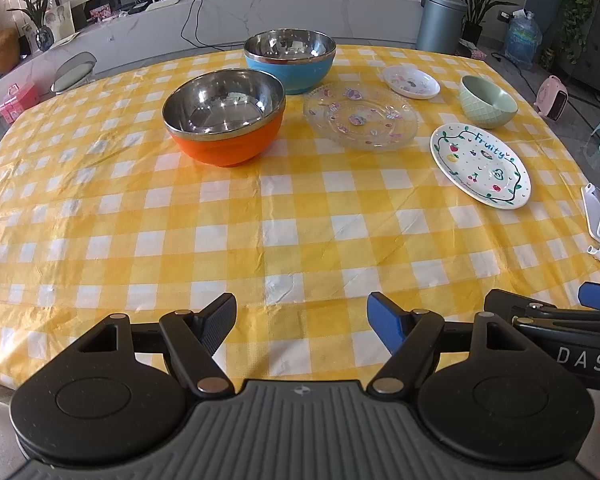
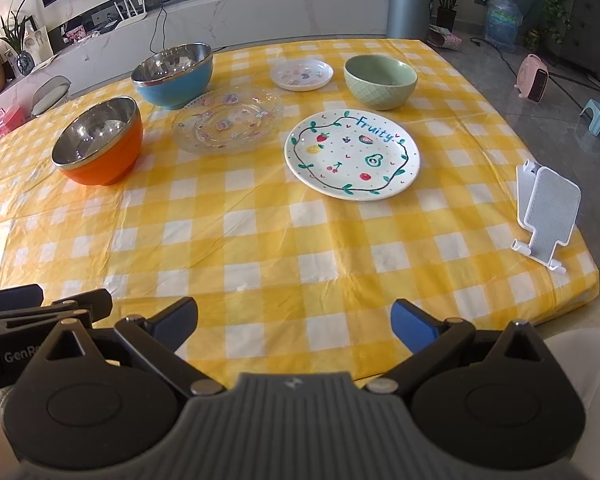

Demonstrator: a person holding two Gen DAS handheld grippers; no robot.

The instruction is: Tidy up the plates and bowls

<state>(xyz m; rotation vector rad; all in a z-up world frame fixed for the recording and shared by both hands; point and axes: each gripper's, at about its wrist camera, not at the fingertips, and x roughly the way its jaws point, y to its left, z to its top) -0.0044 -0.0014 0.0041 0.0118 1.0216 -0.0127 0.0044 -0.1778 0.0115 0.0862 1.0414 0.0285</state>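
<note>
On the yellow checked table (image 1: pixel 300 232) stand an orange steel-lined bowl (image 1: pixel 224 118), a blue steel-lined bowl (image 1: pixel 290 60), a clear glass plate (image 1: pixel 360 116), a small white saucer (image 1: pixel 411 81), a green ceramic bowl (image 1: pixel 488 101) and a white "Fruity" plate (image 1: pixel 480 166). In the right wrist view they show as orange bowl (image 2: pixel 98 146), blue bowl (image 2: pixel 174 76), glass plate (image 2: pixel 226 120), saucer (image 2: pixel 302 75), green bowl (image 2: pixel 380 81) and Fruity plate (image 2: pixel 352 155). My left gripper (image 1: pixel 302 322) and right gripper (image 2: pixel 294 324) are open and empty near the table's front edge, far from the dishes.
A white phone stand (image 2: pixel 546 216) sits near the table's right edge. Beyond the table are a chair (image 1: pixel 74 72), a grey bin (image 1: pixel 440 20), a pink heater (image 2: pixel 534 78) and a long white counter (image 1: pixel 260 12).
</note>
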